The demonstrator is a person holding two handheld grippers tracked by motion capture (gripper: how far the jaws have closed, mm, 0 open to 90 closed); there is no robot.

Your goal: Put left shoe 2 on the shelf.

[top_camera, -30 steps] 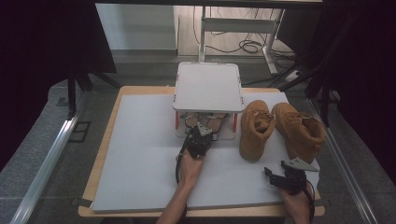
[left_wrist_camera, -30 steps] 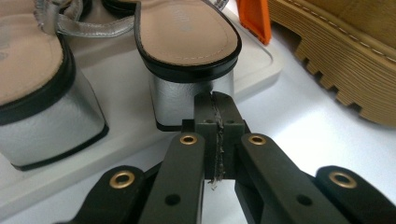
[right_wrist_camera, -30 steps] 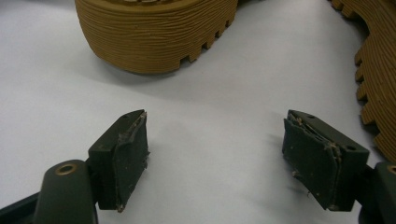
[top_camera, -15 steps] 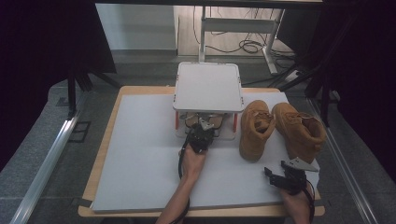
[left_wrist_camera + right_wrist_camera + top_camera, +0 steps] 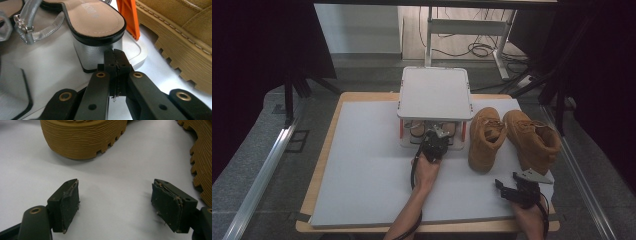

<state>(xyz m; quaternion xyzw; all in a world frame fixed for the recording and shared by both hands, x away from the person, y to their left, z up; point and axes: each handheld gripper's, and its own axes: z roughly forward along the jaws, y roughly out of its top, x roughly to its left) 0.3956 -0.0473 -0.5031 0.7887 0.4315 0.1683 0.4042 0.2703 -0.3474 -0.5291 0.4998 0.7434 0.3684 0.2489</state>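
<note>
Left to right across the white mat [image 5: 362, 170]: the left gripper [image 5: 434, 145] has edged forward in the last second, from just short of the 2-tier white rack [image 5: 435, 92] to its lower shelf, jaws pressed together with nothing between them. In the left gripper view its tips sit right at the silver block heel of a sandal [image 5: 97, 30] on that shelf, an orange rack post [image 5: 128, 17] beside it. Judgement: the approach is nearly done; the jaws must open before any grasp. Right of the rack stand 2 tan boots [image 5: 484, 140], touching. The right gripper [image 5: 512, 189] rests near the front edge, jaws spread wide, empty, unmoved
</note>
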